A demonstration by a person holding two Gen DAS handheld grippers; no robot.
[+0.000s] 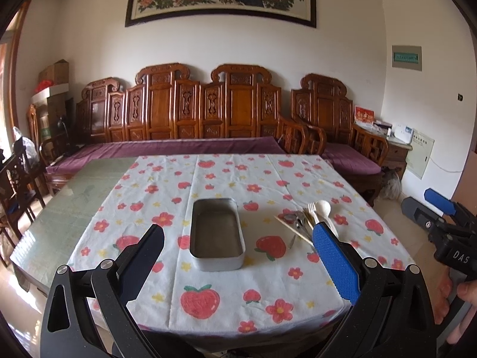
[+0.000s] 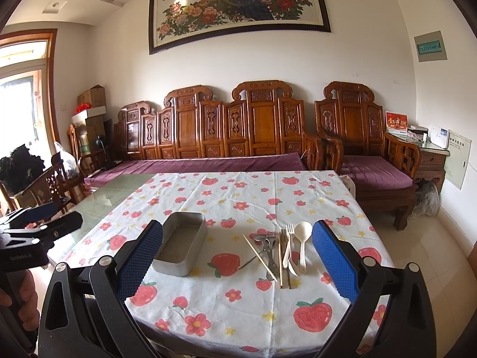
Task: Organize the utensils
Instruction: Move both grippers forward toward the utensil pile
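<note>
Right wrist view, both jaws spread wide above tablecloth (image 2: 268,304), empty metal tin (image 2: 182,243) beside utensil pile (image 2: 280,250)

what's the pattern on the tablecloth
The tablecloth is white, printed with red strawberries, red flowers and small yellow stars. It shows best in the right wrist view.

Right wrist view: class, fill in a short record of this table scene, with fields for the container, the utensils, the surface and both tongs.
container: rectangular grey metal tin, open, nothing inside
utensils: loose pile right of the tin; white plastic spoon, white plastic fork, wooden chopsticks, some metal pieces
surface: white strawberry-and-flower tablecloth over a glass-topped table
left tongs: open, holding nothing
right tongs: open, holding nothing
</note>
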